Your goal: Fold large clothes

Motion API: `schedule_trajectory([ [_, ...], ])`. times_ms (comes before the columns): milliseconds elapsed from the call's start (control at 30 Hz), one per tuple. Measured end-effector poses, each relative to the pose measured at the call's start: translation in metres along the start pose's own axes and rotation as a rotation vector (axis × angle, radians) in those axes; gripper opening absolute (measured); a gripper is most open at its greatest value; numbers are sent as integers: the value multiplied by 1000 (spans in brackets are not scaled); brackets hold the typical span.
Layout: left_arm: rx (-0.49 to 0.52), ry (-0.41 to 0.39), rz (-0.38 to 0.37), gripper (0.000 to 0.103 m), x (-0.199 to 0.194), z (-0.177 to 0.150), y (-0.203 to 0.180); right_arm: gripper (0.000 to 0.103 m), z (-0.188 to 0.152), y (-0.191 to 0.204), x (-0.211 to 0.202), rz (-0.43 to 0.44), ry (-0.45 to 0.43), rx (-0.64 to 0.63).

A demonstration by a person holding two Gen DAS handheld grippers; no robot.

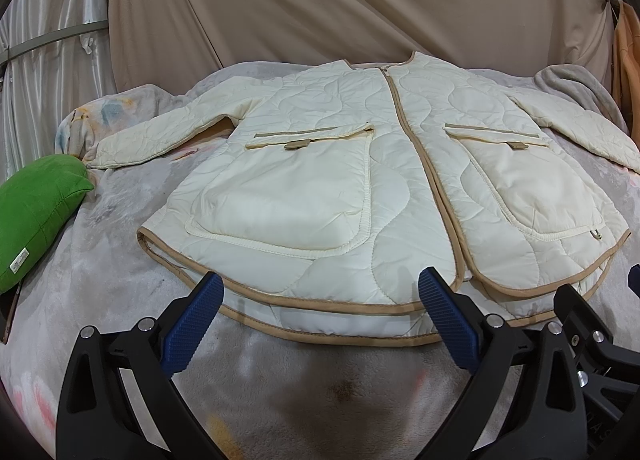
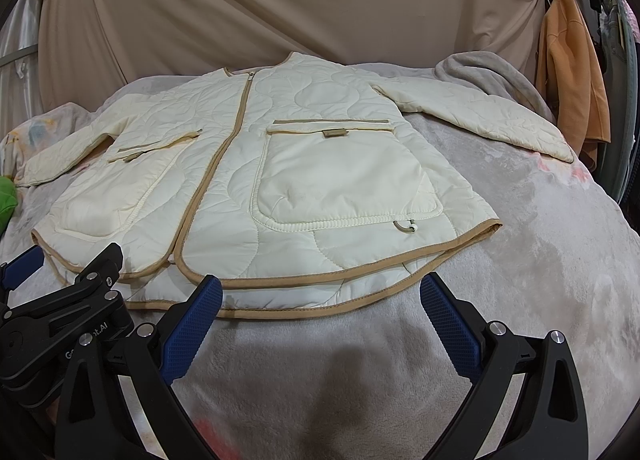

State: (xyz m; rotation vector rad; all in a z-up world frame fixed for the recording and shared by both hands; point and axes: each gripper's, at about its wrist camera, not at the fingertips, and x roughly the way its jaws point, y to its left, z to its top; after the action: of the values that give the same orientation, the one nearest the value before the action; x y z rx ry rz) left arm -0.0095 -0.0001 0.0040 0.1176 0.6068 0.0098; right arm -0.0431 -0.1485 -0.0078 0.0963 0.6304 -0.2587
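While nothing is yet gripped, the cream quilted jacket is seen spread face up and zipped on the grey blanket, sleeves out to either side, hem nearest the cameras. The left gripper and the right gripper are held just short of the hem, jaws spread wide and empty. The jacket is judged light, soft and puffy, its smooth shell likely slippery; a bite on the tan-bound hem or a cuff is therefore preferred, where the layers are firmer. A green cushion is noted at the left edge.
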Motion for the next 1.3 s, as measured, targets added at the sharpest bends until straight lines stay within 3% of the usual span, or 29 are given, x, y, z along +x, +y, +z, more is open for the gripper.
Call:
schedule_trajectory([
  [1300,7,5,11,95,0,1,2,98,0,1,1,-9,5,0],
])
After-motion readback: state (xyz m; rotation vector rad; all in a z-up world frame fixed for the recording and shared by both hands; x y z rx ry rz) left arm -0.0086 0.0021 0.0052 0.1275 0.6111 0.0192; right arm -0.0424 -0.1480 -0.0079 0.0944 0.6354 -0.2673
